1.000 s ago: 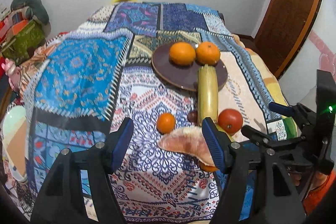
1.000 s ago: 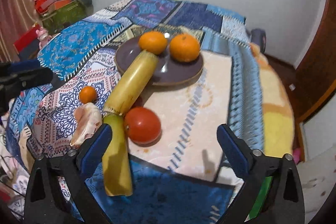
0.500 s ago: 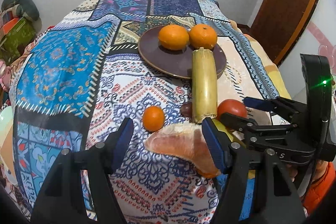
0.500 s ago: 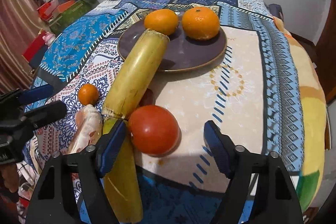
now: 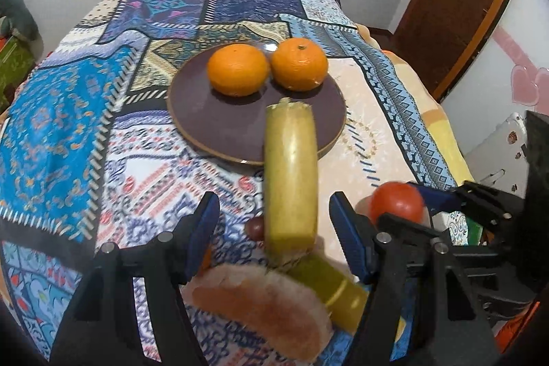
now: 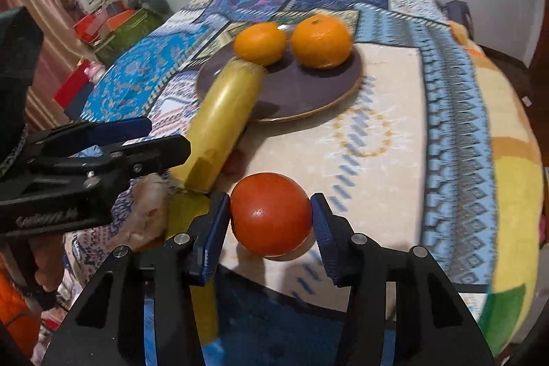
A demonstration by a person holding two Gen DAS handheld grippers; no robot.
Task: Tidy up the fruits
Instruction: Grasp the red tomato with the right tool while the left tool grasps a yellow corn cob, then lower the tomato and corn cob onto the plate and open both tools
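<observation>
While right gripper (image 6: pixel 271 222) jaws close on tomato (image 6: pixel 270 214) (touching), banana (image 5: pixel 291 174) points platewards.

Right tool (image 6: pixel 270 222) jaws just closing – fruit between them, left tool (image 5: pixel 274 222) half open

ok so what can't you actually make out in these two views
- Small orange fruit: left wrist view, almost all behind the left gripper finger.
- Dark round fruit: half behind the yellow stalk; kind unclear.
- Right gripper on the tomato: the pads seem to touch it, but pressure is unclear.
</observation>
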